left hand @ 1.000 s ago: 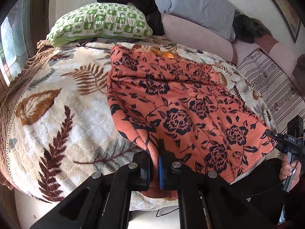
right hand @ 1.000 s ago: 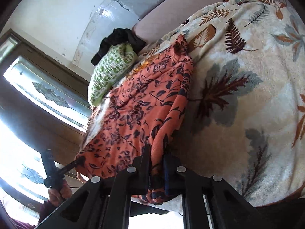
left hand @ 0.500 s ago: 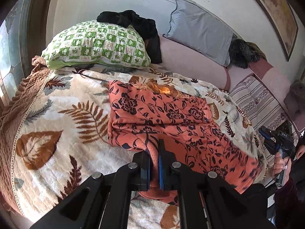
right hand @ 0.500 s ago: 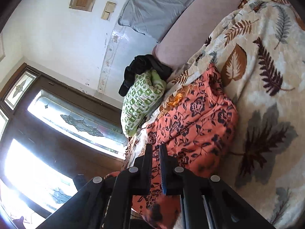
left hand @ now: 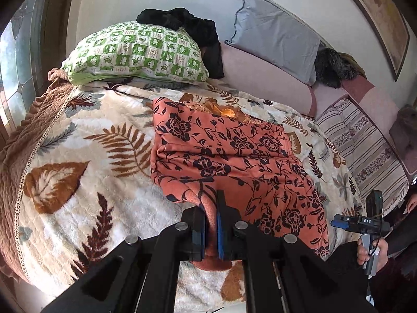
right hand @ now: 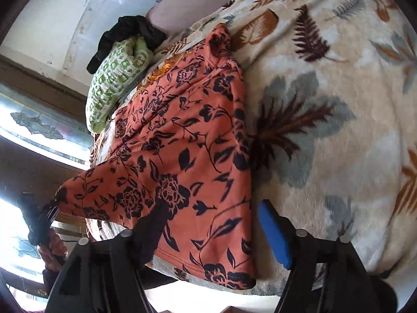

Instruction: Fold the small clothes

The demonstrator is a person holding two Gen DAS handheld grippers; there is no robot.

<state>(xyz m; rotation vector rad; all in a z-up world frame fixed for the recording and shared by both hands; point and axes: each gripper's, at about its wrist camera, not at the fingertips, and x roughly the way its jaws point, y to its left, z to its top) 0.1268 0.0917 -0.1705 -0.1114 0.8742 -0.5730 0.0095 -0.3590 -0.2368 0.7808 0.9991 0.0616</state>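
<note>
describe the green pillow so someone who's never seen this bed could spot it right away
Start at the bed with the leaf-print blanket. At its far end by the window lies the green pillow, a black garment draped behind it. Its green-and-white checks set it apart from the plain grey pillow against the wall.

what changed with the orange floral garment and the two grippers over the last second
The right gripper let go: its jaws are opening, the orange floral garment lying loose between them. The near edge was carried up the bed, so it is now doubled over. The left gripper stays clamped on its corner.
</note>
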